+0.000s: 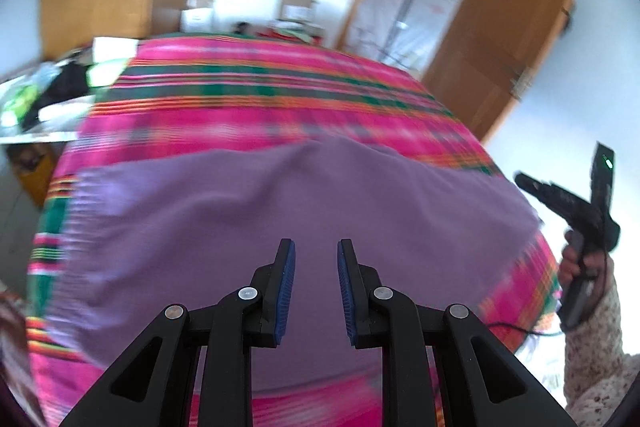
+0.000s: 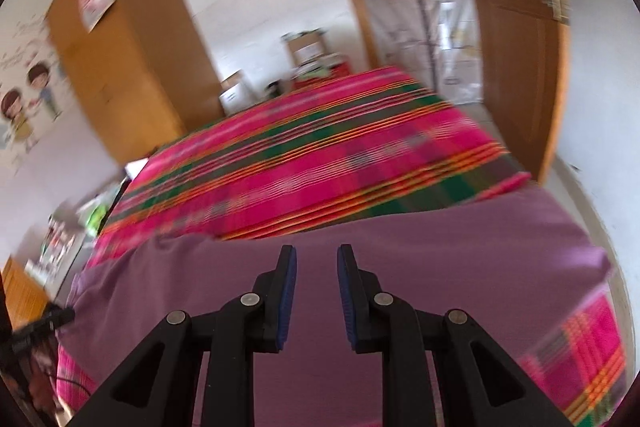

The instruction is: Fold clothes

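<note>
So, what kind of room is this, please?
Most likely a bedroom in a home. A wide bed under a pink striped bedcover fills the view, a tall wooden wardrobe stands by the wall, and a purple garment lies spread on the bed.

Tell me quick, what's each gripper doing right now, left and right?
Left gripper: open, holding nothing, above the purple garment.
Right gripper: open, holding nothing, above the same garment.
</note>
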{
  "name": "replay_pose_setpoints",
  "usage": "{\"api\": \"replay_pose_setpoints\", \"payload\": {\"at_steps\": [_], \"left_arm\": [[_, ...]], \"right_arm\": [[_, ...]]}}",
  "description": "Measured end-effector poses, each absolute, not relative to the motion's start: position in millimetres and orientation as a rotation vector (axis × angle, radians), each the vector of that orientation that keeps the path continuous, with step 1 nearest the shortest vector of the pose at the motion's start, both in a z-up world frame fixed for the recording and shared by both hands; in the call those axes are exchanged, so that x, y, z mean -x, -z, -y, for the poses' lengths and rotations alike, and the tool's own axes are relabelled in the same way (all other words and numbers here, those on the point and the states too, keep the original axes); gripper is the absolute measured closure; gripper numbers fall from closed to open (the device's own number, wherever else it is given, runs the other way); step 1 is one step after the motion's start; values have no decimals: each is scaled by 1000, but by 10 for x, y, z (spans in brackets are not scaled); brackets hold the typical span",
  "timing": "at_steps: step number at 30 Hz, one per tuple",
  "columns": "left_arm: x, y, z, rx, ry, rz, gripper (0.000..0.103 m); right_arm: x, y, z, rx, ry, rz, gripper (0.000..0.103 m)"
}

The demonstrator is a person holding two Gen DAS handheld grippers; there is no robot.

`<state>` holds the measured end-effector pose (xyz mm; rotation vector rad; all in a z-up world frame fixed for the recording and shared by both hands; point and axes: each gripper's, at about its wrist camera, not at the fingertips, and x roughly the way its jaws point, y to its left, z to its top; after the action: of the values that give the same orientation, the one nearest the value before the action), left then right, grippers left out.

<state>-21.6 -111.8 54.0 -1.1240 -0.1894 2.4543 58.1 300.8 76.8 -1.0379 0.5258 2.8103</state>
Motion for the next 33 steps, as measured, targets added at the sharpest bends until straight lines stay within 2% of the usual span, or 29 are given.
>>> {"api": "replay_pose_setpoints", "payload": {"at_steps": [3,4,5,6,19,25,33], "left_arm": [[309,-567,1433,1145,-2537,234,80],[349,-573,1539,1153,-2562,254,77],[389,-580,1645,1162,-2587,274,65],[436,-579,1757,1177,-2608,301,60],[1019,-273,2537,1412,-2584,536,59],[1159,-57,2543,1467,-2452,620,59],[1296,-2,2486,1420,-2394,642,59]], "right_arm": [[-425,-717,-2732,1093,-2867,-510,82],[-381,-700,-2639,1110,-2888,-503,82],[-361,-679,-2564,1123,-2901,-491,82],[-327,-658,-2492,1140,-2911,-475,82],[-131,-559,-1811,1258,-3011,-358,82],[-44,-516,-1664,1260,-3019,-348,82],[64,-439,-1531,1297,-3013,-379,81]]}}
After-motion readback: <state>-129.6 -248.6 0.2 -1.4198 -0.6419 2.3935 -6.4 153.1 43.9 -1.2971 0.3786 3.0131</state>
